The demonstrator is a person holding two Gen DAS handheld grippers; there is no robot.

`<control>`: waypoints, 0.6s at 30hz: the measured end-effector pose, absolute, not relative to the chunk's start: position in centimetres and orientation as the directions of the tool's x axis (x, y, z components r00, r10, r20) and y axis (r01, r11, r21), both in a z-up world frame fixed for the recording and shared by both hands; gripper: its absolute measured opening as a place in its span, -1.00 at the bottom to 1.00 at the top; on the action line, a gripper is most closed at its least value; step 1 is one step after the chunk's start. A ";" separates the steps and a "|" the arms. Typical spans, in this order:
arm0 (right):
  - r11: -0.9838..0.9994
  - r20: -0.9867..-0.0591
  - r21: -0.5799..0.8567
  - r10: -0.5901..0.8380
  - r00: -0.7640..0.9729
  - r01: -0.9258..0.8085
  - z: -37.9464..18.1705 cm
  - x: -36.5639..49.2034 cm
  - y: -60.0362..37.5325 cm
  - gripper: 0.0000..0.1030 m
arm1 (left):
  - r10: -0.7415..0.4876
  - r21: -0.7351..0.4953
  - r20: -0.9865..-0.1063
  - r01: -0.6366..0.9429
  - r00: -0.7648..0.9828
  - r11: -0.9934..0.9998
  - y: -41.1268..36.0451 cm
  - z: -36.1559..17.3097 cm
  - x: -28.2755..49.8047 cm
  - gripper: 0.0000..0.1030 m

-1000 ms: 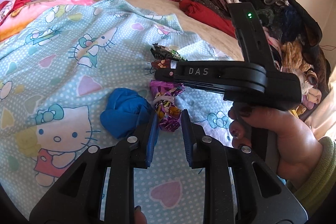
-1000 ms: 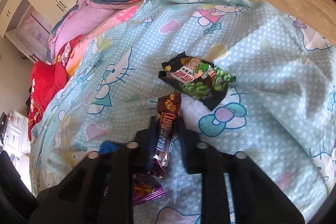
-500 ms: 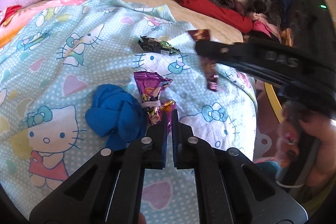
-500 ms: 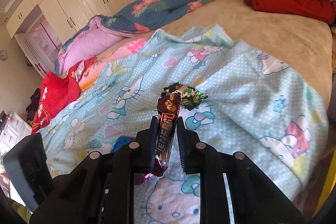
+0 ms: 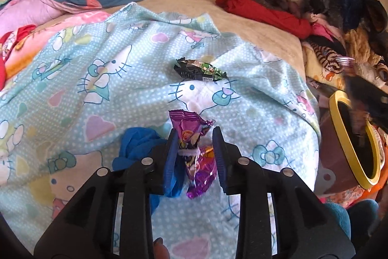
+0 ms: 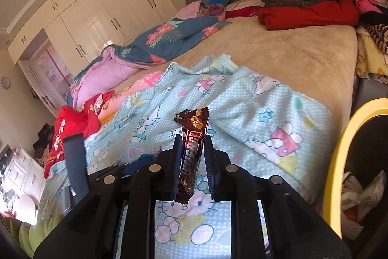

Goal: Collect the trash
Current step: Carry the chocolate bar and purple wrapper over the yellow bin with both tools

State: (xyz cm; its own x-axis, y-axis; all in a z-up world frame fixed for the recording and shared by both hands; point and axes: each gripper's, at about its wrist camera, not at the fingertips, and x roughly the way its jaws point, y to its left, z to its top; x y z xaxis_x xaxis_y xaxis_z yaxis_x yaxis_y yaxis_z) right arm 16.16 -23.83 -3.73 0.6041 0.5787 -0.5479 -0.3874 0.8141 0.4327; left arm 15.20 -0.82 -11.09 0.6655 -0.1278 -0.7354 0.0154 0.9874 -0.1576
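Upright, brown wrapper [image 6: 192,157] between right gripper [image 6: 192,162] jaws

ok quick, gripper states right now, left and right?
Left gripper: jaws apart around the purple wrapper, not visibly clamped; open.
Right gripper: shut on the brown candy bar wrapper, near the yellow-rimmed bin.

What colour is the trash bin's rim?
Yellow, around the dark trash bin's rim; the right wrist view shows it best.
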 end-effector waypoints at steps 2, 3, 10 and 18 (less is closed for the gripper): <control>0.816 -0.541 0.434 0.574 0.615 -0.381 -3.4 15.8 -24.7 -0.65 | -0.112 -0.136 -0.752 0.014 0.649 0.991 -1.0 -11.6 15.9 -0.57; 0.817 -0.537 0.436 0.573 0.619 -0.377 -3.3 15.6 -25.1 -0.65 | -0.108 -0.130 -0.757 0.014 0.644 0.991 -1.1 -11.8 16.0 -0.57; 0.827 -0.525 0.451 0.550 0.650 -0.336 -3.2 14.6 -28.5 -0.65 | -0.129 -0.143 -0.736 0.033 0.665 0.989 -1.9 -10.9 16.1 -0.72; 0.839 -0.505 0.460 0.516 0.692 -0.290 -2.9 14.0 -32.1 -0.65 | -0.244 -0.200 -0.660 0.147 0.711 0.969 -5.9 -6.9 14.8 -0.77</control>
State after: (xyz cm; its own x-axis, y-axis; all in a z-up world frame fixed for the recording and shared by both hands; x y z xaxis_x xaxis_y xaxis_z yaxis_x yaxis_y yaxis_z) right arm 14.01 -32.06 -2.86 0.6918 0.5161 -0.5050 -0.2897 0.8391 0.4605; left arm 14.81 -5.91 -6.94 0.7106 -0.2437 -0.6600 0.1466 0.9688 -0.1998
